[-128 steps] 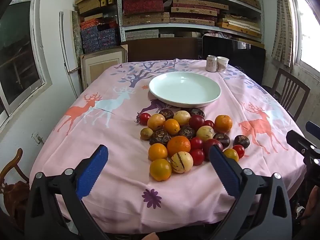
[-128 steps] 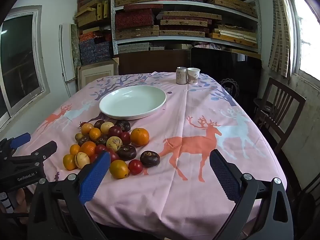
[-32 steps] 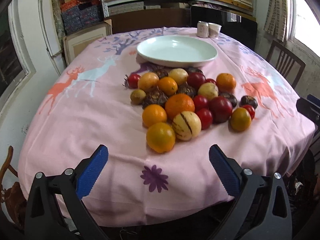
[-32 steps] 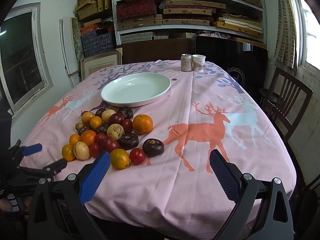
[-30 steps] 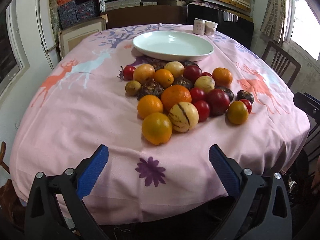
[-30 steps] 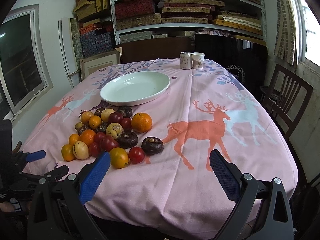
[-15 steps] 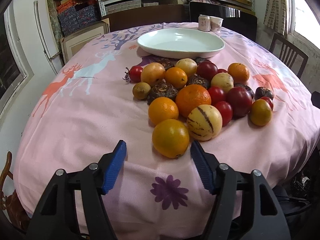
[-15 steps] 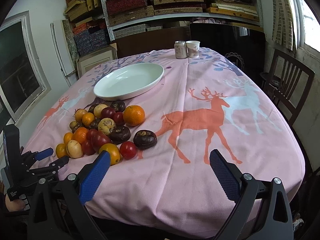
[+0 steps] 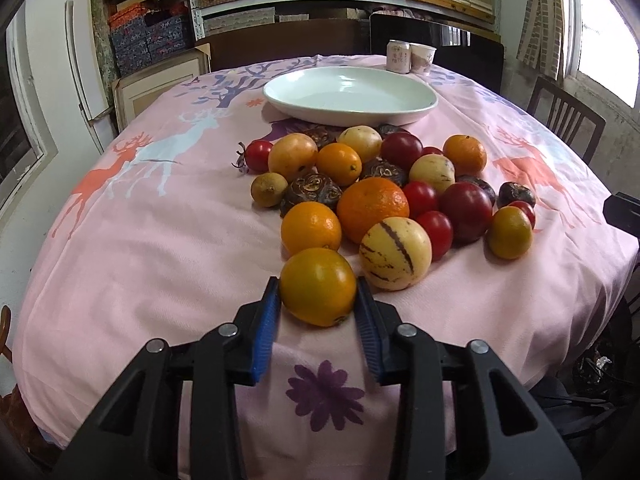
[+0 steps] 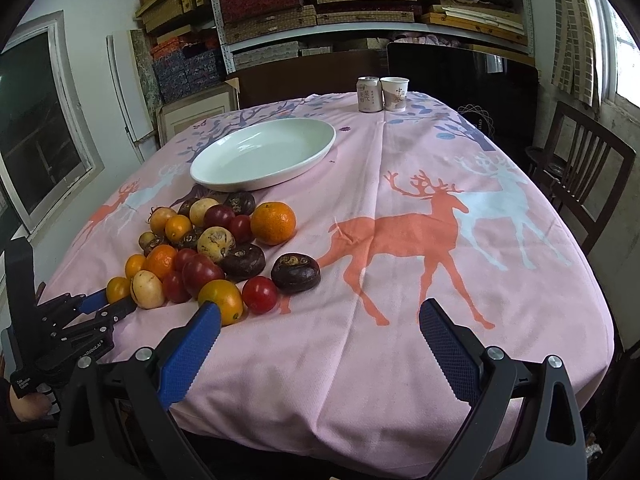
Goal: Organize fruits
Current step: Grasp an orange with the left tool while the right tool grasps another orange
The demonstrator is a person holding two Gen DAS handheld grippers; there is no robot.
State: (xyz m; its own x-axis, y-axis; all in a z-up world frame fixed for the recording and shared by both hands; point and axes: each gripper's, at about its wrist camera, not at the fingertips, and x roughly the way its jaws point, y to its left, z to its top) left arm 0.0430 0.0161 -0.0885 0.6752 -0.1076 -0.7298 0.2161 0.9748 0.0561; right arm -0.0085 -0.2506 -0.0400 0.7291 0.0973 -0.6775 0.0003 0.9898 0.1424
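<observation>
step: nearest orange (image 9: 318,286) clamped by left hand-held gripper (image 9: 318,306), just closed | right hand-held gripper (image 10: 318,332) held apart, empty | next: orange to be lifted to white plate (image 9: 350,118)

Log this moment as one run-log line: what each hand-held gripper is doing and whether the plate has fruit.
left hand-held gripper: just closed on nearest orange | right hand-held gripper: open, empty | plate: no fruit yet

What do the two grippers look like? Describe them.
Both match: the left gripper and the right gripper have black plastic arms with triangular cut-outs, silver screws and blue ribbed pads. The left one's body carries small white lettering, too small to read.
</observation>
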